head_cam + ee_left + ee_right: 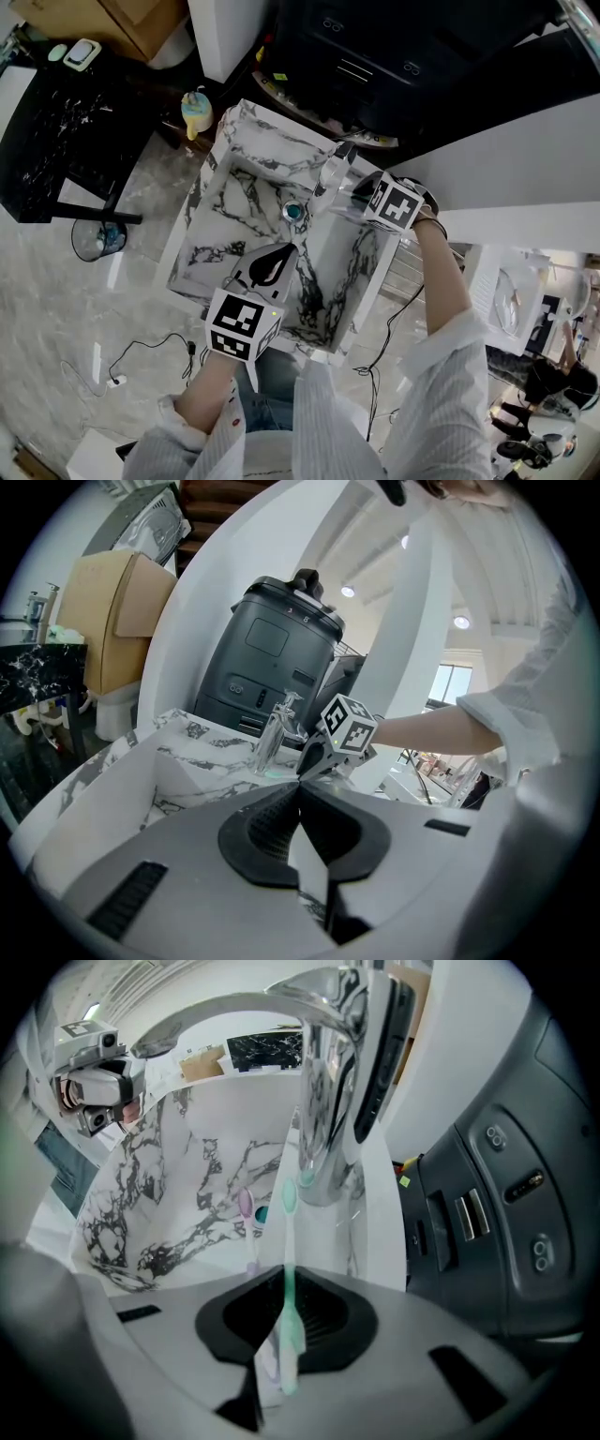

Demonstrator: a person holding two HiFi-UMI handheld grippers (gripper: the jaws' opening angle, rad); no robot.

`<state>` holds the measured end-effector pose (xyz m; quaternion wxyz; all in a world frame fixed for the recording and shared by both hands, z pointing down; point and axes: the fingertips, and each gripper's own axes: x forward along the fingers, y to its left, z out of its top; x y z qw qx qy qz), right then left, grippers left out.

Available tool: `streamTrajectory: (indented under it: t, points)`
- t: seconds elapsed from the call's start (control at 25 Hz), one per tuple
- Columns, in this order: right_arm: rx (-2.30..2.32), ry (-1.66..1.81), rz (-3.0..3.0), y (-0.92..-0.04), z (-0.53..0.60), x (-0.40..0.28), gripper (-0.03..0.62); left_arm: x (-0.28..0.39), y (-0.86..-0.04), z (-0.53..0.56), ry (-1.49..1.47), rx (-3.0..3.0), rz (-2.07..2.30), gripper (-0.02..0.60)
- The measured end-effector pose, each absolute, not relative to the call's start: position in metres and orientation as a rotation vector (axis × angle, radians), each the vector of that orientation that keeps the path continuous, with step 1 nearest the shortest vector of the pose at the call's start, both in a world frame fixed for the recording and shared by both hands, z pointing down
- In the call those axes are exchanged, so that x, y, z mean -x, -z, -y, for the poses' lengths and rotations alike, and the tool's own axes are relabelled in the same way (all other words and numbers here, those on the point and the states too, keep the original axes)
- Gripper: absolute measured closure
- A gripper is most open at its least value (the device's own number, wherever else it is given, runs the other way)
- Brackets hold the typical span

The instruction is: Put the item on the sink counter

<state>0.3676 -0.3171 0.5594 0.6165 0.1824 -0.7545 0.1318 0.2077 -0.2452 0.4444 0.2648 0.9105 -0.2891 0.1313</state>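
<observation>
A green toothbrush (290,1232) and a purple toothbrush (246,1206) stand side by side, pinched by their handles in the right gripper (286,1281). Their heads point up the frame, toward the base of the chrome faucet (323,1101), which rises directly ahead and blocks the way. Below lies the marble sink (225,141) with its drain (293,212) at centre. The left gripper (300,794) hangs over the basin's lower edge with its jaws pressed together on nothing. A dark cabinet (497,1204) fills the right. A yellow bottle (197,112), a black table (56,122) and a wire bin (98,239) sit at the left.
</observation>
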Motion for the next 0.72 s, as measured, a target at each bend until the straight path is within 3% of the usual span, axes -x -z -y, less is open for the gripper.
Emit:
streamTrajectory:
  t: [0.72]
  points:
    - [-0.550, -0.242, 1.761, -0.485, 0.281, -0.333, 0.553, -0.215, -0.406, 0.236, -0.331, -2.550, 0.683, 0.565]
